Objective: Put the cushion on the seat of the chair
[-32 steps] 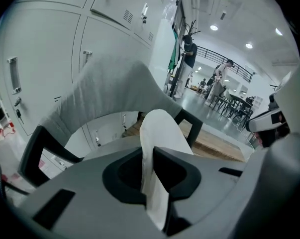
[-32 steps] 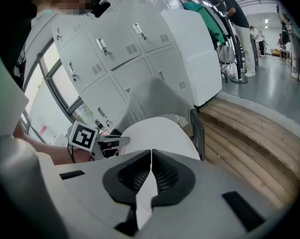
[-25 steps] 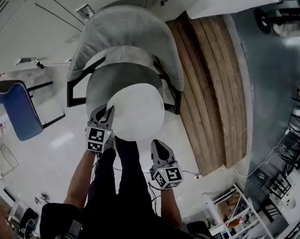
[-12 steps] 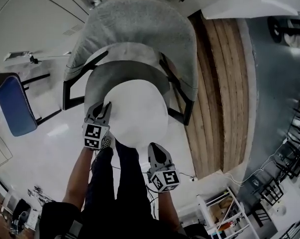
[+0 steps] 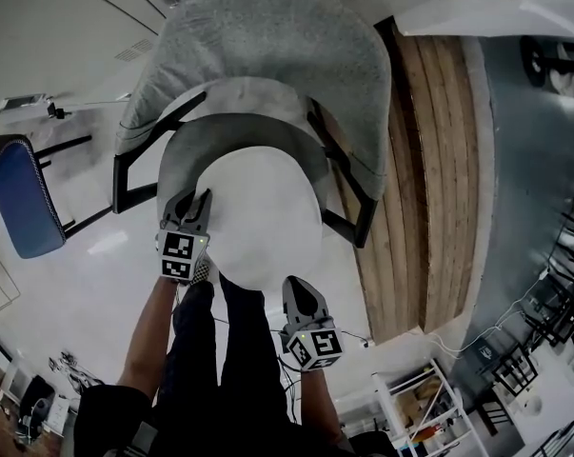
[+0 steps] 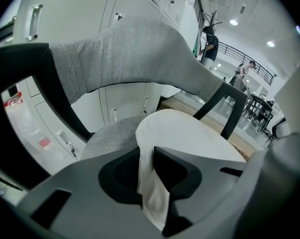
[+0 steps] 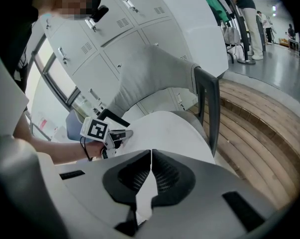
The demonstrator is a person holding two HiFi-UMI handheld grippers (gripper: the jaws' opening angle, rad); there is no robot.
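Note:
A round white cushion point(image 5: 263, 222) lies low over the grey seat point(image 5: 231, 131) of a grey chair with a curved backrest point(image 5: 267, 36) and black frame. My left gripper point(image 5: 193, 198) grips the cushion's left edge; the white fabric point(image 6: 189, 128) is still pinched between its jaws while they are opening. My right gripper point(image 5: 296, 288) is shut on the cushion's near edge, and a thin white fold shows between its jaws point(image 7: 151, 153). In the right gripper view the left gripper point(image 7: 122, 133) rests at the cushion's point(image 7: 159, 128) far rim.
A blue chair point(image 5: 20, 208) stands at the left. A raised wooden platform point(image 5: 439, 160) runs along the chair's right side. White lockers point(image 6: 125, 14) stand behind the chair. The person's legs point(image 5: 229, 350) are close to the seat's front. A wire rack point(image 5: 439, 398) is at the lower right.
Both grippers have come down with the cushion, which now lies lower and further over the seat. The chair looms larger in the head view.

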